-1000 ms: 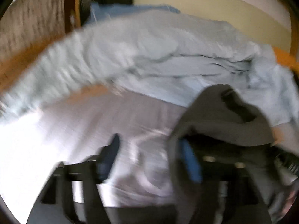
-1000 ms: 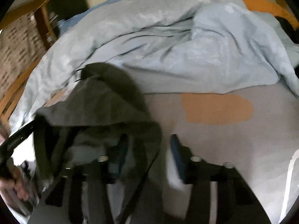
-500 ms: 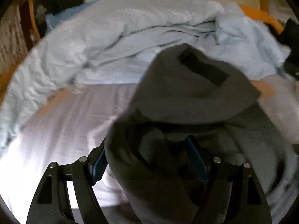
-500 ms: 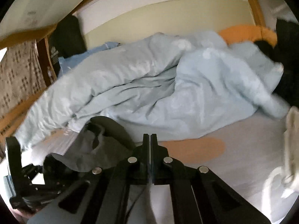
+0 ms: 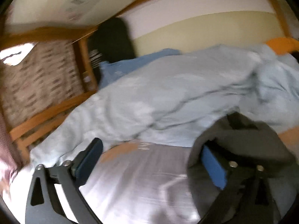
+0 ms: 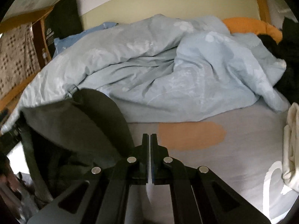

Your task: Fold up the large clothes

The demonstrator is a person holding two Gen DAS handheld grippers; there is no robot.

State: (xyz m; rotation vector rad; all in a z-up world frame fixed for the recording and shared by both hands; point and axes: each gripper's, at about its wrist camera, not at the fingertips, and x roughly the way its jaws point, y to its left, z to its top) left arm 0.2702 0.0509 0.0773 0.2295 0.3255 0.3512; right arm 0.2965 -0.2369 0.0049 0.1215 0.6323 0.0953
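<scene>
A dark grey garment (image 6: 74, 127) lies bunched on the bed at the left of the right wrist view. In the left wrist view it (image 5: 248, 145) drapes over my right finger. My left gripper (image 5: 149, 158) is open, its blue-padded fingers (image 5: 89, 156) wide apart, with the pale sheet between them. My right gripper (image 6: 150, 138) is shut with nothing between its fingers, just right of the garment and above the sheet.
A crumpled light blue duvet (image 6: 168, 71) fills the far half of the bed. The grey sheet has an orange patch (image 6: 190, 136). A white cloth (image 6: 291, 149) lies at the right edge. A wooden frame (image 5: 56, 108) and patterned curtain stand at the left. An orange pillow (image 6: 250, 26) lies far right.
The left gripper has swung left and up; the dark garment that covered its middle now hangs only on the right finger. The right gripper stays shut and has dropped slightly.
</scene>
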